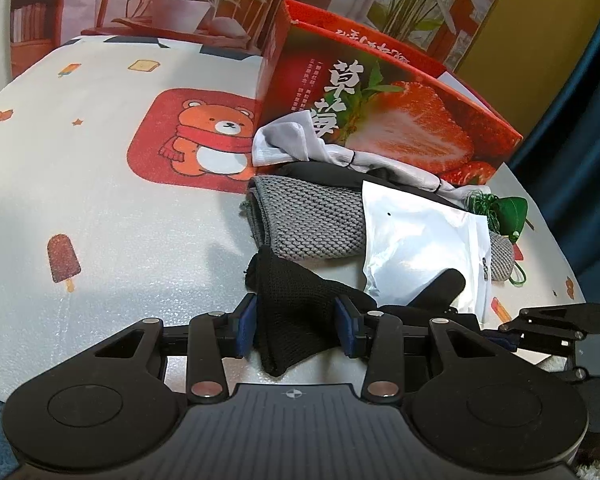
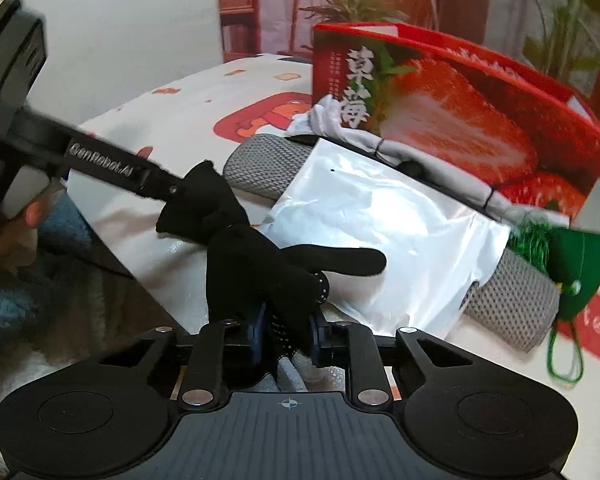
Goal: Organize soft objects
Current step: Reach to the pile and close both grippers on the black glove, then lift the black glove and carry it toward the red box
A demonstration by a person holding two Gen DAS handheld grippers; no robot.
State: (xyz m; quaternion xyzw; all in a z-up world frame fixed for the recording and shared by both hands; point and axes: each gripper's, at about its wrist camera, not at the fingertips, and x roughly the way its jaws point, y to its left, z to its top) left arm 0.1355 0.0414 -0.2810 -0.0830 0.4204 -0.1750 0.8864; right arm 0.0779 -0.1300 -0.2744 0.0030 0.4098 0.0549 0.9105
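A black knit glove (image 1: 292, 304) lies stretched between both grippers at the table's near edge. My left gripper (image 1: 296, 326) is shut on its cuff end. My right gripper (image 2: 288, 334) is shut on the other end of the glove (image 2: 256, 264), whose fingers point right over a white plastic bag (image 2: 380, 232). The right gripper also shows at the right edge of the left wrist view (image 1: 548, 324). Behind lie a grey knit cloth (image 1: 308, 220), a white-grey garment (image 1: 340, 156) and a green tasselled pouch (image 1: 508, 208).
A red strawberry box (image 1: 400, 120) stands open behind the pile, also in the right wrist view (image 2: 460, 112). The table cover (image 1: 100, 200) with a bear print stretches left. A blue rug lies below the table's near edge.
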